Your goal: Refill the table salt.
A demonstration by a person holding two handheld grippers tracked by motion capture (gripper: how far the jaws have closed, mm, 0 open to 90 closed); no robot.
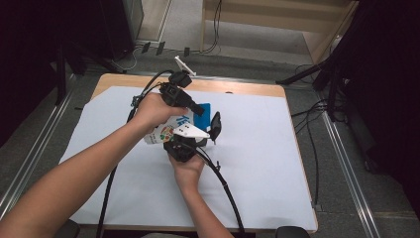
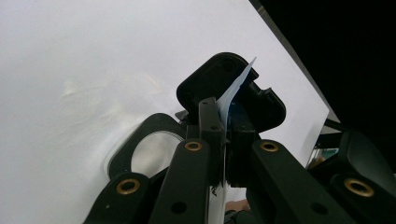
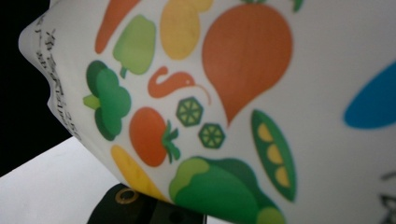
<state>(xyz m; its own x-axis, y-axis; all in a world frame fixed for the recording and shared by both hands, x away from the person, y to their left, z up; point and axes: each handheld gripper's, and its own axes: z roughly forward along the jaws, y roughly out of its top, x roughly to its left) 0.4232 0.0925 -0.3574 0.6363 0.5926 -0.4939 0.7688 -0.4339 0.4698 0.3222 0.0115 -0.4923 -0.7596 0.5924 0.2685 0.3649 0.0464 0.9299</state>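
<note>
You pinch the white vegetable-printed plastic pouch [image 1: 166,133] taut: left gripper [image 1: 198,108] clamps its twelve-o'clock edge, right gripper [image 1: 210,130] its three-o'clock side.

A wooden tabletop [image 1: 233,87] under a white sheet [image 1: 257,163]

We see the sheet covering nearly all of the tabletop, leaving a strip of bare wood along the far edge and at the far left corner. The sheet lies flat, with a few faint creases showing in the left gripper view [image 2: 93,98]. A printed pouch [image 1: 166,133] with vegetable pictures sits near the middle of the sheet; we cannot tell whether it rests on it or is lifted clear.
</note>
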